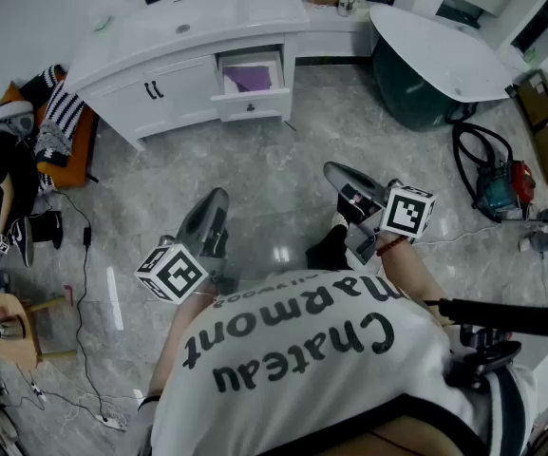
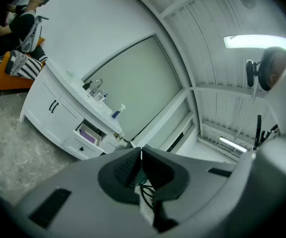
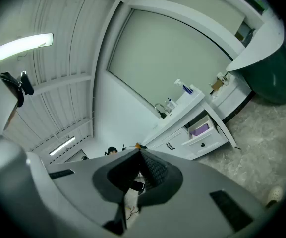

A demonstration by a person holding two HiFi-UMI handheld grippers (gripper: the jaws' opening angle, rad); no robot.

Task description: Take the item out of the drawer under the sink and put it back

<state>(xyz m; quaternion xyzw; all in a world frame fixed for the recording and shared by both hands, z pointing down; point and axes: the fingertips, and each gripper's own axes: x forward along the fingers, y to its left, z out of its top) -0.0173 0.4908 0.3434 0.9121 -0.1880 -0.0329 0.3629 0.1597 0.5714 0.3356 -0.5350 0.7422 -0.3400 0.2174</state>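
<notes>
Drawer under the sink stands pulled out of the white sink cabinet, and the purple item lies flat inside it, broad face up, covering most of the drawer's bottom. From this far off the item looks close to square, so I cannot tell which way its long axis runs; its edges line up with the drawer's walls. Just left of the drawer are two cabinet doors with black handles.

Both tools hang over the grey marbled floor, well short of the drawer and pointing level toward it. The left gripper sits a little left of the drawer's line, with its fingers pressed together and nothing between them. The right gripper sits a little right of that line, its fingers likewise fully closed and empty. Neither touches the drawer or the item.
</notes>
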